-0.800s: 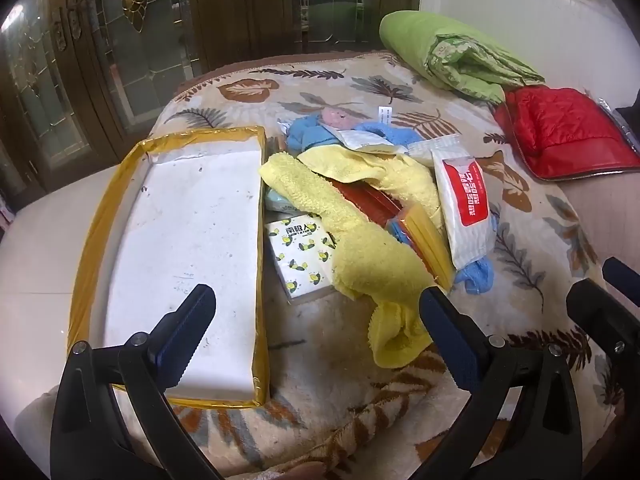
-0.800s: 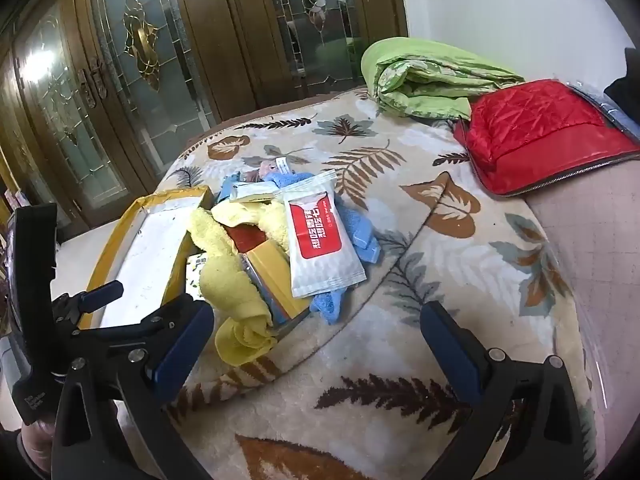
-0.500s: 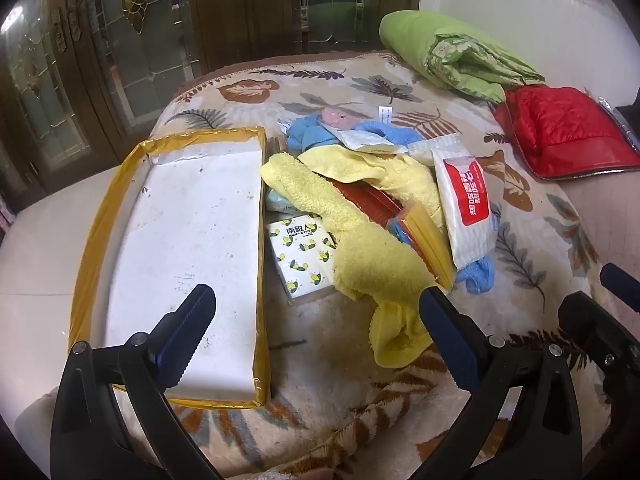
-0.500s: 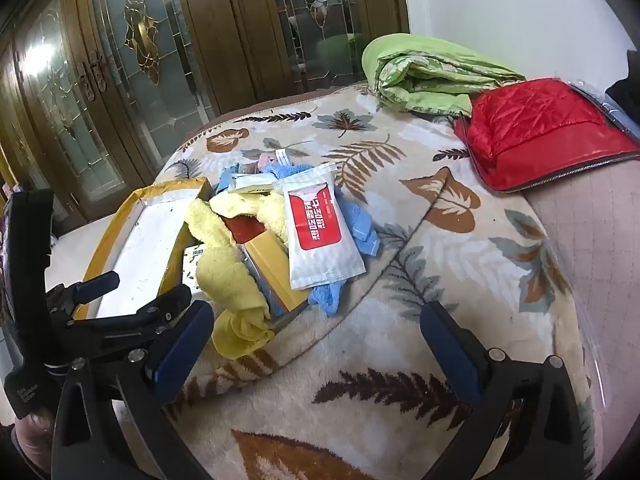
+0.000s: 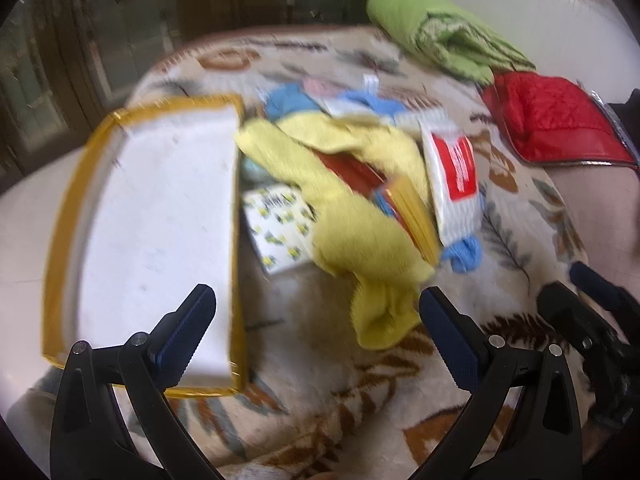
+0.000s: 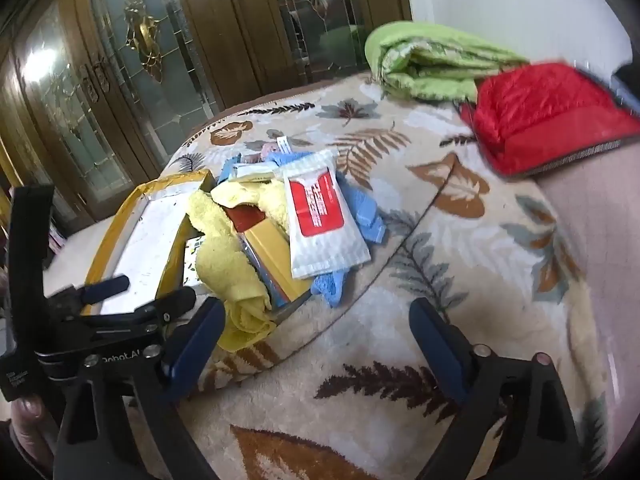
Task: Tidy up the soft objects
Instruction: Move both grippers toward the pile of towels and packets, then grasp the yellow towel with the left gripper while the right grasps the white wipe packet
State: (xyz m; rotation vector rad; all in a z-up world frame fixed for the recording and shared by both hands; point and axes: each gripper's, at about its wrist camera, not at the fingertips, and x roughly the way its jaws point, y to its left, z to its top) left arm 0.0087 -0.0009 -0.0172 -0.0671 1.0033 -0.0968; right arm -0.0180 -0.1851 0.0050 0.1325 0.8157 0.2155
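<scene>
A pile lies on the leaf-patterned blanket: a yellow towel (image 5: 352,220) (image 6: 224,264), a blue cloth (image 5: 462,252) (image 6: 364,212), a white and red wipes pack (image 5: 452,172) (image 6: 320,216), a yellow box (image 5: 412,216) (image 6: 272,252) and a patterned tissue pack (image 5: 280,228). A shallow yellow-rimmed white box (image 5: 160,216) (image 6: 148,236) sits left of the pile. My left gripper (image 5: 316,336) is open and empty, just short of the towel's near end. My right gripper (image 6: 316,340) is open and empty over the blanket, right of the pile.
A folded green quilt (image 5: 440,36) (image 6: 432,64) and a red quilted bag (image 5: 556,120) (image 6: 552,112) lie at the far right. Wooden glass-paned cabinet doors (image 6: 140,60) stand behind. The left gripper's body (image 6: 80,320) shows at the right view's left edge.
Both grippers have moved a little forward toward the pile. The left view is now motion-blurred. Nothing in the pile has moved.
</scene>
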